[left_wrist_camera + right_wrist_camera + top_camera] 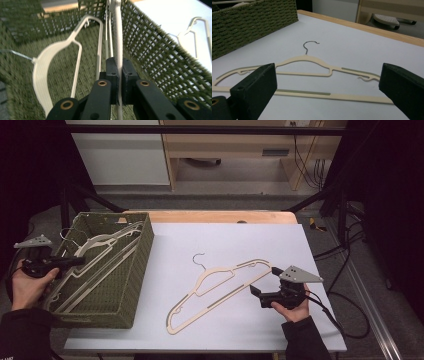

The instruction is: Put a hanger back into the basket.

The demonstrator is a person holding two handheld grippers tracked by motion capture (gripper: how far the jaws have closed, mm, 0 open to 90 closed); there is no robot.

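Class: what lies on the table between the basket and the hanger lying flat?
Nothing: the high view shows bare white table between the basket and the hanger.

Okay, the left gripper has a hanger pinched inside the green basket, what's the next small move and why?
Probably open the left gripper and let go. Its jaws are shut on a cream hanger already low inside the basket, beside other hangers, so it looks placed.
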